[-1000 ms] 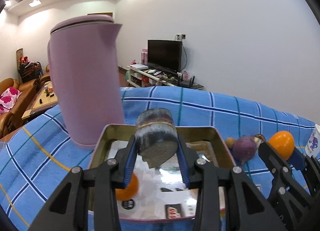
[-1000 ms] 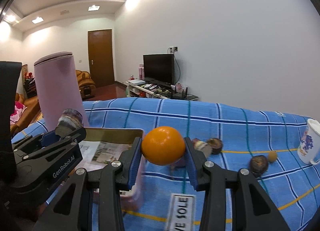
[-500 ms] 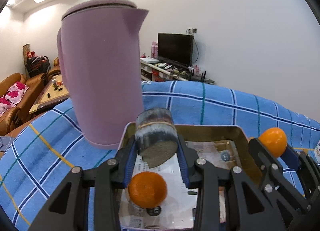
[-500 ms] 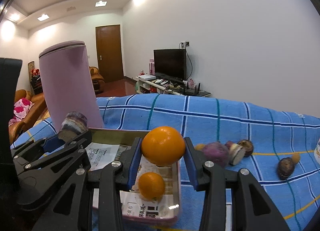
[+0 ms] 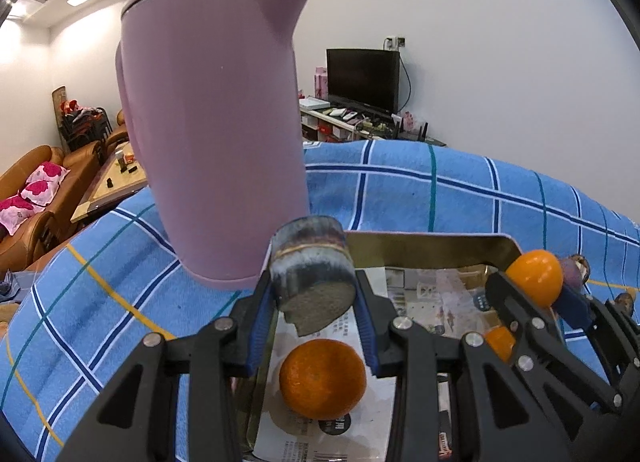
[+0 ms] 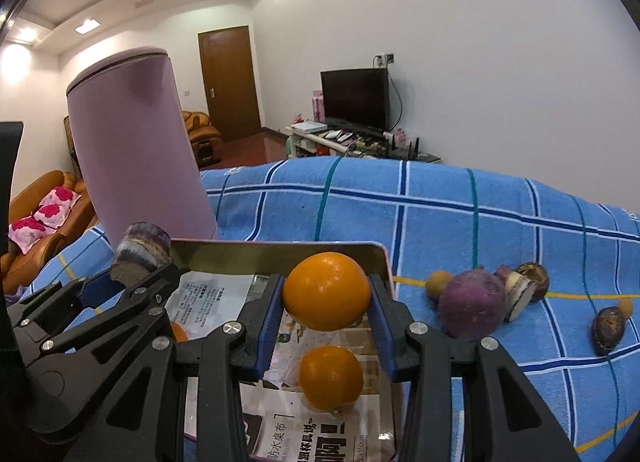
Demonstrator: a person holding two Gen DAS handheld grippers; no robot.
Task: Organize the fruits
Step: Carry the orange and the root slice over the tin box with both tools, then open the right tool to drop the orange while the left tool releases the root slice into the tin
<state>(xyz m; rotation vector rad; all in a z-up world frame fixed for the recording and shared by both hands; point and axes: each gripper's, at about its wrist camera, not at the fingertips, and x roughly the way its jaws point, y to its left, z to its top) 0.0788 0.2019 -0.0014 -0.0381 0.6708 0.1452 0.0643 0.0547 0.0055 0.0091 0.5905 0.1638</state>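
Both tongs are clamped on something. Left tongs [image 5: 316, 302], at the lower middle of the left wrist view, are closed to a narrow gap with their blue pads pressed on either side of a dark purple-grey chunk [image 5: 313, 268], cut flat on the face toward the camera. It hangs over the near left corner of the tray [image 5: 432, 250] — a shallow metal tin lined with printed paper, standing on the table under a blue checked cloth [image 5: 460, 198]. Just below the chunk, an orange [image 5: 322, 378] lies on the paper.

Right tongs [image 6: 326, 310] sit at the lower middle of the right wrist view, pads gripping a second orange [image 6: 326, 296] held above the tray's right half; a smaller orange [image 6: 330, 377] rests on the paper directly beneath it.

A tall mauve kettle [image 5: 216, 122] stands on the cloth at the upper left, just beyond the tray. To the right of the tray — outside it, on the cloth — lie a round purple fruit [image 6: 472, 302], a cut piece [image 6: 518, 294] touching it, and a few small dark and yellow fruits nearby.
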